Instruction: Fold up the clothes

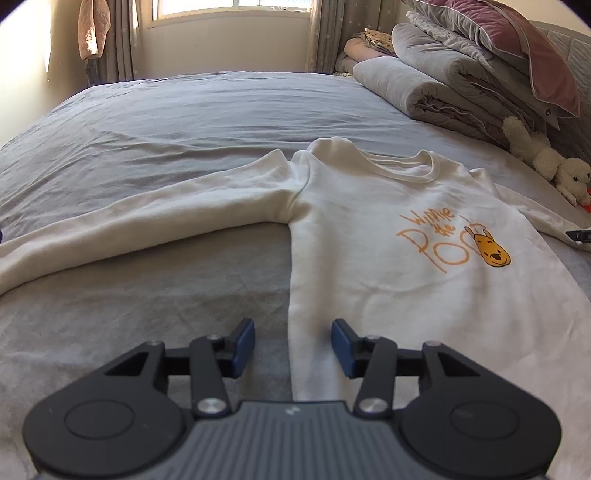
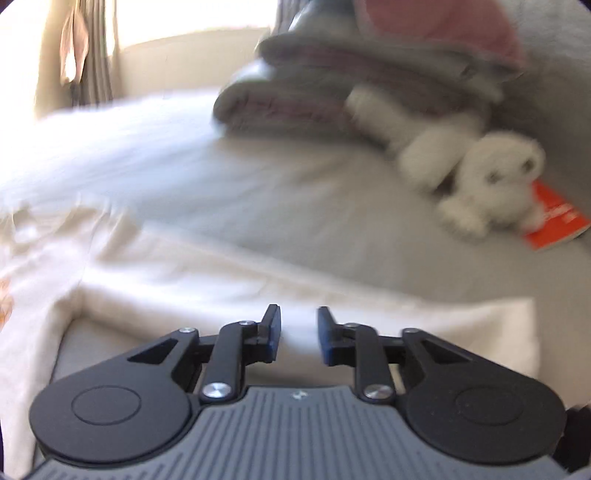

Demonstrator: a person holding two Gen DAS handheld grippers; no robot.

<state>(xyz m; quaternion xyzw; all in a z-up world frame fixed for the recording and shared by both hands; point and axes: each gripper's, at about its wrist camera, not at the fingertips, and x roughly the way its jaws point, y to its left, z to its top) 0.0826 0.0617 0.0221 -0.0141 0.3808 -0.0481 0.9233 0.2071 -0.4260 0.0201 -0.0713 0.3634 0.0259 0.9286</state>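
Note:
A cream sweatshirt (image 1: 388, 236) with an orange bear print lies face up on the grey bed sheet (image 1: 184, 122), one sleeve (image 1: 147, 221) stretched out to the left. My left gripper (image 1: 293, 332) is open low over the body's left side edge, one blue pad over the sheet and the other over the cloth, and nothing is pinched. In the blurred right wrist view, the other sleeve (image 2: 332, 291) runs out to the right. My right gripper (image 2: 299, 321) hovers over that sleeve with a narrow gap between its pads, and I see no cloth pressed between them.
Folded grey duvets and a pink pillow (image 1: 443, 85) are stacked at the head of the bed on the right. A white plush toy (image 2: 472, 173) lies beside them, next to an orange booklet (image 2: 554, 221). Behind the bed are a window (image 1: 236, 7) and curtains.

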